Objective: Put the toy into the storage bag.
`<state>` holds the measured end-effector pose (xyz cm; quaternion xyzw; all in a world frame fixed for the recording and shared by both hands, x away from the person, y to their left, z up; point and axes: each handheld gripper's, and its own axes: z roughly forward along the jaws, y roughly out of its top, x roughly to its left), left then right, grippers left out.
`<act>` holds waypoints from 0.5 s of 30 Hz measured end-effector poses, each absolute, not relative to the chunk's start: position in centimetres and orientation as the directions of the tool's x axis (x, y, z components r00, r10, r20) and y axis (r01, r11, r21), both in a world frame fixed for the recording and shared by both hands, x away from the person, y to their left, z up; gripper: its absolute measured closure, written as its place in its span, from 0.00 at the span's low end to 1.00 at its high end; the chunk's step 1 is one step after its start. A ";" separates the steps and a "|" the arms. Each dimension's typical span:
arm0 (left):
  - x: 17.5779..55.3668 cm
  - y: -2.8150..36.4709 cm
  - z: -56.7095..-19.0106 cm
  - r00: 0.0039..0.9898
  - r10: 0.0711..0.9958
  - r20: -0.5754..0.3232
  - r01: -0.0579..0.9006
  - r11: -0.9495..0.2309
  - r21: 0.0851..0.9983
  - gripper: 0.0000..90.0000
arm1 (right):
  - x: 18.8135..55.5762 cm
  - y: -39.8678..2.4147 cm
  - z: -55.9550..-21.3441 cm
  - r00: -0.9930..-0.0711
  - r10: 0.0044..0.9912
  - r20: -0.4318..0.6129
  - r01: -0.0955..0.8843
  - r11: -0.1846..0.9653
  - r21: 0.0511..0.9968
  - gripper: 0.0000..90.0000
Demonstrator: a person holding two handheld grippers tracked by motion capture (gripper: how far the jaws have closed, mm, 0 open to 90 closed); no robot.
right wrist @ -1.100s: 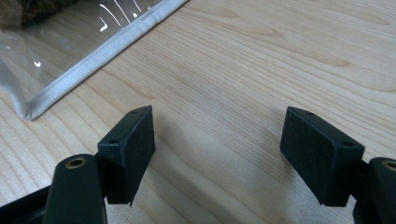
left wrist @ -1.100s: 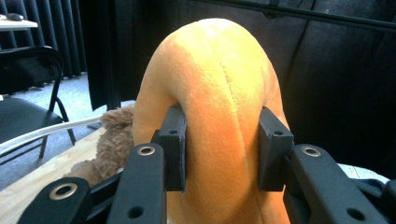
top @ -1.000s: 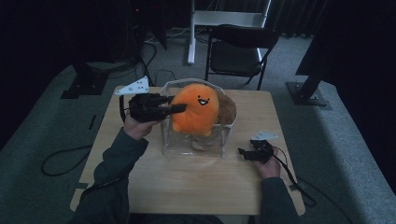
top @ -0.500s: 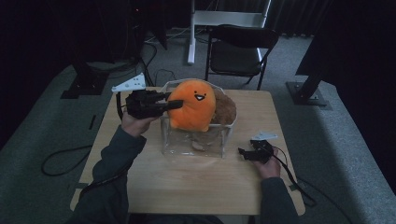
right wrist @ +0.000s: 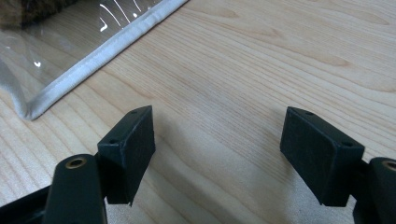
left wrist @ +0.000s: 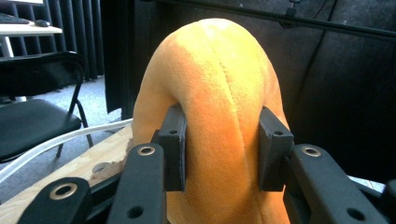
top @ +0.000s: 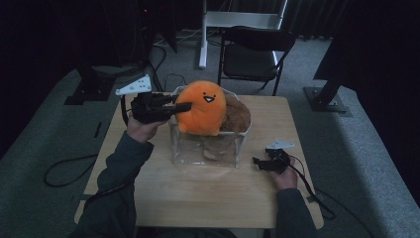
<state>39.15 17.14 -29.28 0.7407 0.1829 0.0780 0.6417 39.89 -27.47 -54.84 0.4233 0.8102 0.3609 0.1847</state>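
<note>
Left gripper (top: 182,106), clenched on the orange plush (top: 202,106), has lifted it above the clear bin (top: 205,153), nearly extracted; right gripper (top: 257,162) rests released.

plush toy (left wrist: 219,116): base cut off by bottom edge | brown plush (top: 236,115): mostly hidden behind it

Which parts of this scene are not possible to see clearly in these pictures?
- High view: the lower part of the orange plush toy is behind the left gripper and the rim of the clear container.
- High view: the brown plush is mostly hidden by the orange toy; its shape is unclear.
- Left gripper view: the toy's face is turned away.
- Right gripper view: the frame edge cuts off the container; the right gripper is open over bare table.
</note>
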 end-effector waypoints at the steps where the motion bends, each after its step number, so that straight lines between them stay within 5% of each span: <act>1: 39.2 17.2 -29.3 0.920 0.373 -0.118 0.170 -0.108 0.980 0.70 | 39.9 -27.5 -54.8 -0.573 0.819 0.006 0.552 0.381 0.741 0.28; 15: 39.8 17.9 -29.2 0.906 0.407 -0.116 0.173 -0.107 0.979 0.70 | 39.9 -27.5 -54.8 -0.574 0.819 0.006 0.553 0.381 0.741 0.28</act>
